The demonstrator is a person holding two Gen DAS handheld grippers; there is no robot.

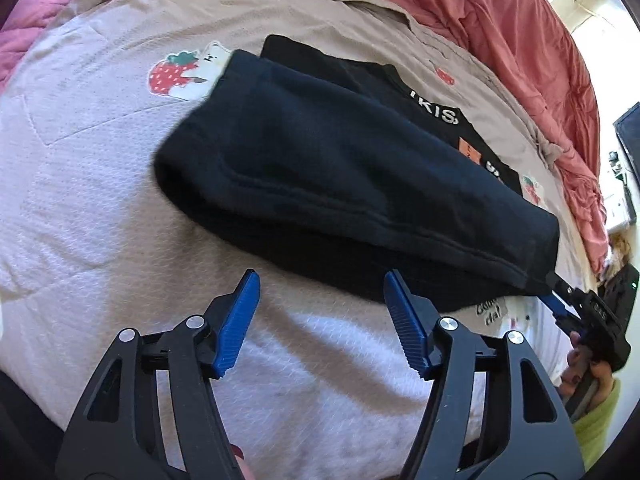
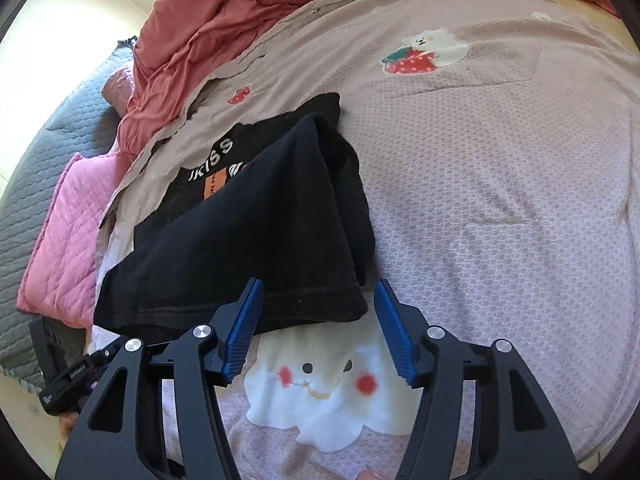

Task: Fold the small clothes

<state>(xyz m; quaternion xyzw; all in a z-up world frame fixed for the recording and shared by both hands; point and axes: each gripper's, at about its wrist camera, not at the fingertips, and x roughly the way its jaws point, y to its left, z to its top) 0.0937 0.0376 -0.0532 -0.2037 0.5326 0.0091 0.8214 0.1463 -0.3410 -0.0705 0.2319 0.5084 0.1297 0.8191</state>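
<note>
The left gripper [image 1: 320,320] stands with its jaws well apart and nothing between them; the ribbed blue pads [image 1: 240,320] hover over bare bedspread [image 1: 80,220], a pale pink waffle-textured quilt with strawberry and bear patches. Just beyond the jaw tips lies the black garment [image 1: 340,168], a soft knit folded over on itself, with a stitched hem running along its near edge. In this view its long axis runs from upper left to lower right, the far end reaching toward the right gripper [image 1: 560,300] at the frame's right edge, held by a hand [image 1: 592,368] in a green sleeve.

The right gripper [image 2: 318,320] is likewise spread open and grips nothing. The garment's hemmed corner [image 2: 340,304] lies between its jaw tips, close to the left pad, but whether it touches cannot be told. White lettering and an orange label show on the lower layer. A white cloud-face patch [image 2: 320,380] sits beneath the jaws. Rumpled coral bedding [image 2: 224,20] is heaped beyond.
</note>
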